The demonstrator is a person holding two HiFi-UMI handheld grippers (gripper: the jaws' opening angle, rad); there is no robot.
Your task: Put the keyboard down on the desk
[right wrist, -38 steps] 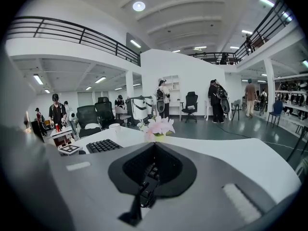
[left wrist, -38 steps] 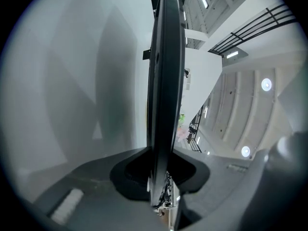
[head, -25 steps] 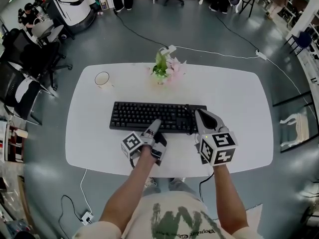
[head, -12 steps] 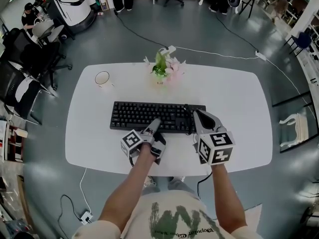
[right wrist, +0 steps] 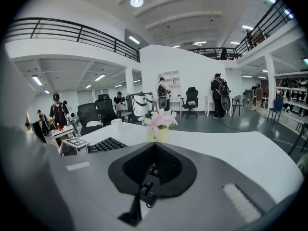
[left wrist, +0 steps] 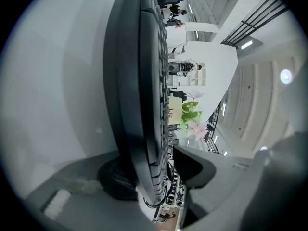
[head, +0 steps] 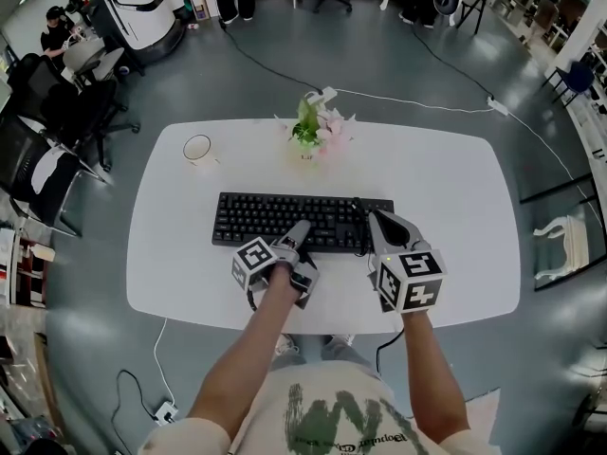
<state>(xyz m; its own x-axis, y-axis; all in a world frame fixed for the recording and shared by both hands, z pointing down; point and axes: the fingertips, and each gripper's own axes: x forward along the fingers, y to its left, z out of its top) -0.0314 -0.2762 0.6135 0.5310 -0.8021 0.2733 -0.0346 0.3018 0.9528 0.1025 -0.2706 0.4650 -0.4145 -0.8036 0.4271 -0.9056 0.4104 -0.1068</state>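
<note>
Left gripper (head: 300, 230) has its jaws a little way apart, and they have just been opening. The near edge of the black keyboard (head: 275, 218) sits between them. In the left gripper view, the pad on the key side stands clear of the keys. The other pad is close against the keyboard's lower side.

The right gripper (head: 377, 218) is over the right end of the keyboard. Its two jaws are close together, with only a thin slit between them. Some small dark bits show in that slit, and I cannot tell if the jaws pinch anything.

The keyboard lies on the white tabletop (head: 446, 207), near the middle, with its long side facing the person. A white cup (head: 197, 149) stands near the far left of the tabletop. A small pot of pink flowers (head: 316, 129) stands at the far edge, behind the keyboard and apart from it.
</note>
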